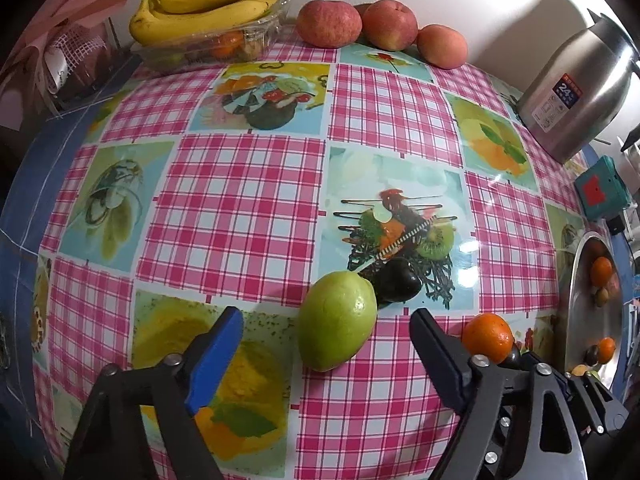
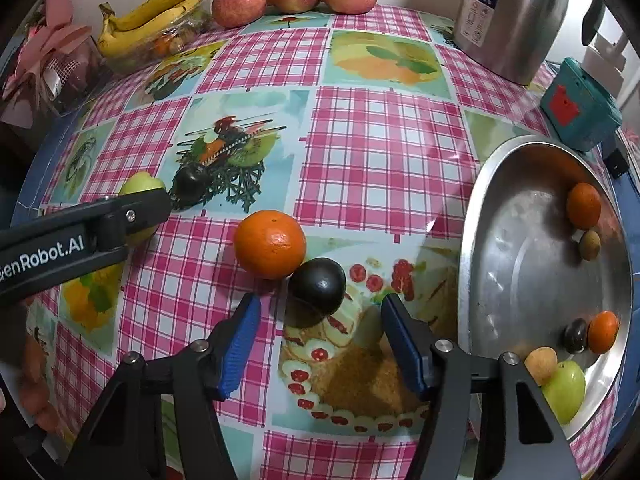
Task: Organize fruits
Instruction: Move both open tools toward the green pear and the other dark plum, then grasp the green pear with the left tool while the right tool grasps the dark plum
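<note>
In the left wrist view a green guava (image 1: 337,320) lies on the checked tablecloth just ahead of my open left gripper (image 1: 326,344), with a dark plum (image 1: 398,280) behind it and an orange (image 1: 487,338) to the right. In the right wrist view my open right gripper (image 2: 320,320) sits just short of another dark plum (image 2: 317,286) that touches an orange (image 2: 270,244). The steel bowl (image 2: 516,256) at the right holds several small fruits. My left gripper's arm (image 2: 80,240) covers part of the guava (image 2: 140,184).
Bananas (image 1: 208,4) on a clear tray and three apples (image 1: 376,24) line the far wall. A steel kettle (image 2: 516,16) and a teal box (image 2: 576,112) stand at the back right. A pink-wrapped item (image 1: 60,56) sits at the far left.
</note>
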{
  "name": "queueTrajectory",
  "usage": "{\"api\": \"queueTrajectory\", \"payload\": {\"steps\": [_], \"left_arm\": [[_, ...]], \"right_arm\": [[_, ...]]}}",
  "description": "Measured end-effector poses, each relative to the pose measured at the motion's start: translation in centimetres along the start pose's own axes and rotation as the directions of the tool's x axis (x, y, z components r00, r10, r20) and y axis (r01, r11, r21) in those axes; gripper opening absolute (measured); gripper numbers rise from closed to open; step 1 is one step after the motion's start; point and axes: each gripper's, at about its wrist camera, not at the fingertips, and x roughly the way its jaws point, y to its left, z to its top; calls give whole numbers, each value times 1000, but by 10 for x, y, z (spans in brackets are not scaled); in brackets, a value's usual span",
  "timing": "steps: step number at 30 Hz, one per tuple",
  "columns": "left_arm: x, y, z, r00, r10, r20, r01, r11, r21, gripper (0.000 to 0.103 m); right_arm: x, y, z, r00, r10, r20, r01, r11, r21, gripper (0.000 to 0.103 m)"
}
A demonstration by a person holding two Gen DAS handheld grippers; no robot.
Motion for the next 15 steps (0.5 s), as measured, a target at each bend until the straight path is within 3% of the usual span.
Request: {"api": "queueTrajectory", "payload": {"steps": [9, 15], "left_arm": [[4, 1, 0, 1000, -16, -11, 16, 1000, -13, 68], [3, 0, 2, 1000, -29, -8, 29, 999, -15, 49]], "right_arm": [[0, 1, 4, 1000, 0, 14, 1, 1000, -9, 40], [-3, 2, 4, 999, 8, 32, -8, 1000, -10, 31]]}}
